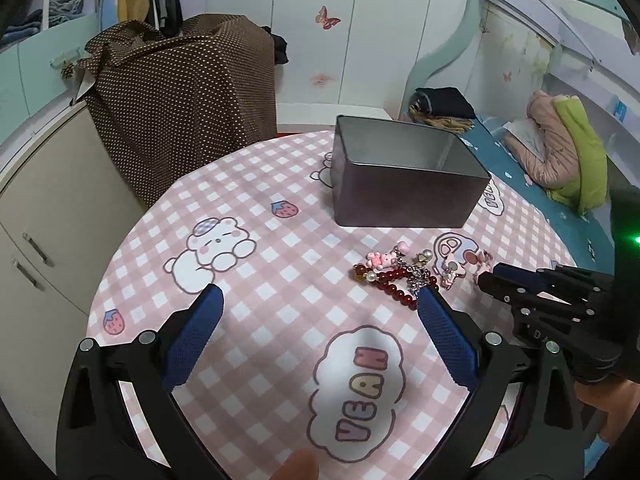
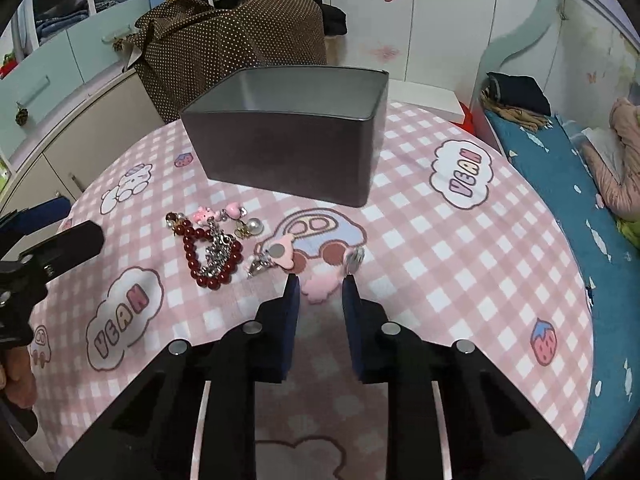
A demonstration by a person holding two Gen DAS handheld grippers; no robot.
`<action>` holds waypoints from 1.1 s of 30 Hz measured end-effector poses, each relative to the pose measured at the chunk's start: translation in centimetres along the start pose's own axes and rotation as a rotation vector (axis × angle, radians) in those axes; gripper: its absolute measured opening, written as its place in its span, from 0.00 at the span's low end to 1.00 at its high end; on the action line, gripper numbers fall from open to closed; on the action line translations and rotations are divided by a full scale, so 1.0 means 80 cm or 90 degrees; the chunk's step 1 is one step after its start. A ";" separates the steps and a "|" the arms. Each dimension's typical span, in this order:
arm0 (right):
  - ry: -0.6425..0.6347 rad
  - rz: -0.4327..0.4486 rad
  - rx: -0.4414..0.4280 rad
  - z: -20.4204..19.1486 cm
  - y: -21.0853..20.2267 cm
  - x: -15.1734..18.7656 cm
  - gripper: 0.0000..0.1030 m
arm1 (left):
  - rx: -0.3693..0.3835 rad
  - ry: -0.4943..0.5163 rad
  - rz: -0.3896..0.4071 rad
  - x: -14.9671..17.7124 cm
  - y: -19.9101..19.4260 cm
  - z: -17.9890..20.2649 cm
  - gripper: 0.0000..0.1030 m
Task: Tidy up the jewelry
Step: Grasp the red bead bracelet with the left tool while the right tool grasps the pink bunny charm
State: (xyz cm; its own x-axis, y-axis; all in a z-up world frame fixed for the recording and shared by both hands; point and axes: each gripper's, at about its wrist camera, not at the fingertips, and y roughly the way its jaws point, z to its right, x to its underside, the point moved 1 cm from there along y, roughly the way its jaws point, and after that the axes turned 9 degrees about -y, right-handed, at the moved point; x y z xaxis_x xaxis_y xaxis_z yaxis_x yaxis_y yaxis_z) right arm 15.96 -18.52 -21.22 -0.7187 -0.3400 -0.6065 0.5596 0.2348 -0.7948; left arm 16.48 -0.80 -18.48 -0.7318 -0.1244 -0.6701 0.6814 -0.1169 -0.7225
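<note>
Your right gripper has its jaws parted around the pink charm lying flat on the bench before the tin — light, stiff and thin, so pinch its edges. Left gripper hovers wide open.

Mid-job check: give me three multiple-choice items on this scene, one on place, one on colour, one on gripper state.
1. The jewelry pile lies:
A. inside the tin
B. on the tablecloth, in front of the tin
C. on the bed

2. The bead bracelet is:
A. dark red
B. green
C. white

3. The left gripper is:
A. shut on a bracelet
B. open wide, holding nothing
C. out of view

Answers:
1 B, the pile sits on the tablecloth, nearer than the metal tin.
2 A, its beads are dark red.
3 B, its fingers are spread with only cloth between.
</note>
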 end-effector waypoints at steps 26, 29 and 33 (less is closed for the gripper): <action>0.035 -0.015 0.046 -0.004 0.015 -0.008 0.14 | -0.005 0.019 -0.017 -0.006 0.039 0.007 0.95; 0.052 -0.002 0.029 0.004 0.007 -0.001 0.14 | 0.003 0.024 -0.023 -0.008 0.046 0.010 0.94; 0.071 0.010 0.019 0.013 -0.005 0.005 0.14 | 0.011 0.045 -0.042 -0.008 0.064 0.017 0.94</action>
State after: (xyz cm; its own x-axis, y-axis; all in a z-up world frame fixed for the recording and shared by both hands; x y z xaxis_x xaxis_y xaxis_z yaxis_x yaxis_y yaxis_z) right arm 15.89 -19.73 -21.11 -0.7506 -0.2329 -0.6184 0.5818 0.2107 -0.7856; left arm 20.45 -2.64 -21.52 -0.7733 -0.0457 -0.6323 0.6317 -0.1392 -0.7626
